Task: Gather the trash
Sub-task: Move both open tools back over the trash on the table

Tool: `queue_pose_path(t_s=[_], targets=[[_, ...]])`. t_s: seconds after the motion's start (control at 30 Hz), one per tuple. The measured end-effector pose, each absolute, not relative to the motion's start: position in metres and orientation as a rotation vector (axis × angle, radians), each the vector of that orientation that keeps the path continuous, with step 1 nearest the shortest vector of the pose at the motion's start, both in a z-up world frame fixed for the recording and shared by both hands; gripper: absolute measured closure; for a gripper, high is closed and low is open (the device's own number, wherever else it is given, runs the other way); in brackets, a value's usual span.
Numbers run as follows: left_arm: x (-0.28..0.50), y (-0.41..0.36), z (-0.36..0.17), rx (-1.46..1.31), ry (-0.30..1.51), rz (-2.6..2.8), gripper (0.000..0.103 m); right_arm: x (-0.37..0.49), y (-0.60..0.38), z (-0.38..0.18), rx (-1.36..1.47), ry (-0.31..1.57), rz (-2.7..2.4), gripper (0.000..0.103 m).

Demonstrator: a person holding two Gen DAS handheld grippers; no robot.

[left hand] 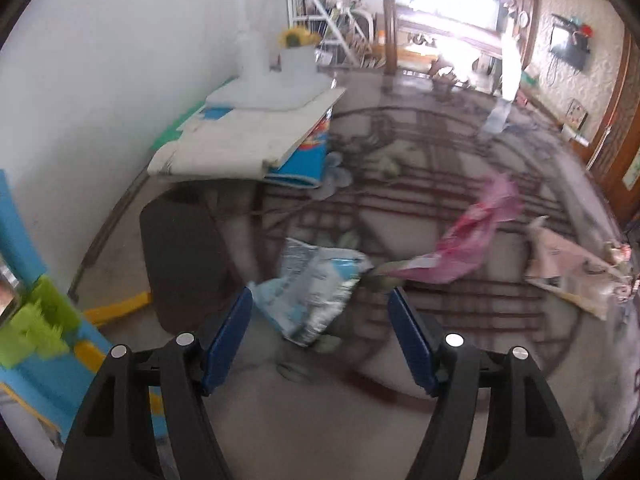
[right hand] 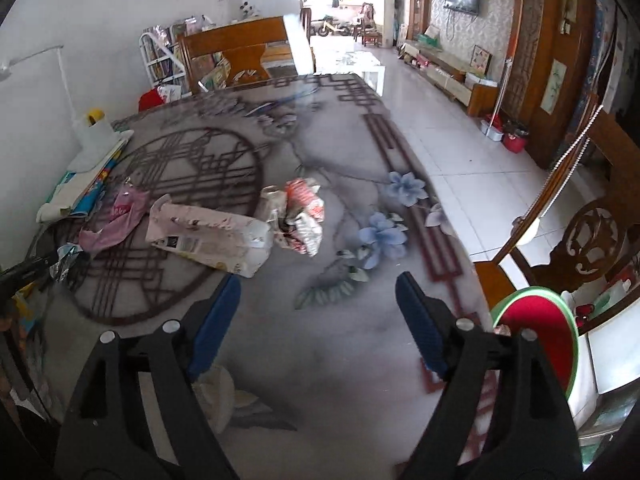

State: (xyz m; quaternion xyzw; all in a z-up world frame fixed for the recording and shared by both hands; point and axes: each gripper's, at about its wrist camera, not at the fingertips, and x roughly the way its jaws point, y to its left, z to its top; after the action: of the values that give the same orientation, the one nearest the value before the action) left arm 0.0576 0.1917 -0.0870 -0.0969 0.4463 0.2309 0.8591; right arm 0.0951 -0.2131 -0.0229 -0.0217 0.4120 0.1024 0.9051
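Silvery-blue foil wrapper [left hand: 316, 288] lies crumpled on the counter [left hand: 460, 380] just ahead of the left gripper [left hand: 322, 312], between the lines of its jaws, which stand released and untouched by it. Beyond and to the right lie a pink wrapper [left hand: 472, 236] and a pale paper bag [left hand: 568, 268]. The right gripper [right hand: 318, 292] hangs with jaws parted and empty; ahead to their left sit the paper bag and a crumpled red-and-white wrapper [right hand: 302, 216]
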Motion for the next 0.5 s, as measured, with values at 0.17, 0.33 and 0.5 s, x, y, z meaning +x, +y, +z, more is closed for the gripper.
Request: queue_pose_path(t_s=[0.17,0.33,0.5], targets=[[0.072,0.199,-0.105,-0.217,0.978,0.471,0.036,0.097,-0.208,-0.026,-0.038,0.871,0.230,0.025],[0.085,0.194,-0.118,-0.211,1.014,0.461,0.039,0.100,-0.212,-0.028,-0.014,0.887,0.228,0.025],[0.081,0.192,-0.123,-0.219,1.022,0.464,0.084,0.101,-0.207,-0.028,-0.018,0.885,0.240,0.025]])
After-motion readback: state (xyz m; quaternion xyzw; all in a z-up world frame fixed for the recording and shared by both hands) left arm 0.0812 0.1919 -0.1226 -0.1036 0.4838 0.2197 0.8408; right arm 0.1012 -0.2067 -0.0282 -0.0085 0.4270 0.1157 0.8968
